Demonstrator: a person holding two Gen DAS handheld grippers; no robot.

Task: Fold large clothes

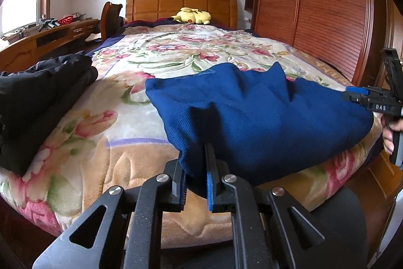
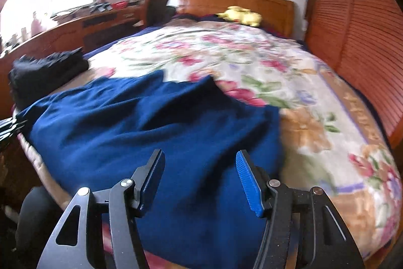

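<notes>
A dark blue knit garment (image 1: 257, 115) lies folded over on the foot of the floral bed (image 1: 176, 52). My left gripper (image 1: 195, 158) is shut on the garment's near left corner at the bed's front edge. In the right wrist view the same blue garment (image 2: 151, 122) spreads across the near left of the bed. My right gripper (image 2: 200, 168) is open and empty just above the garment's near edge. The right gripper also shows in the left wrist view (image 1: 372, 102) at the garment's far right end, held by a hand.
A black folded garment (image 1: 37, 97) lies on the bed's left edge, also seen in the right wrist view (image 2: 47, 72). A yellow plush toy (image 1: 192, 15) rests by the headboard. A wooden wardrobe (image 1: 314, 4) stands right, a desk (image 1: 37, 42) left.
</notes>
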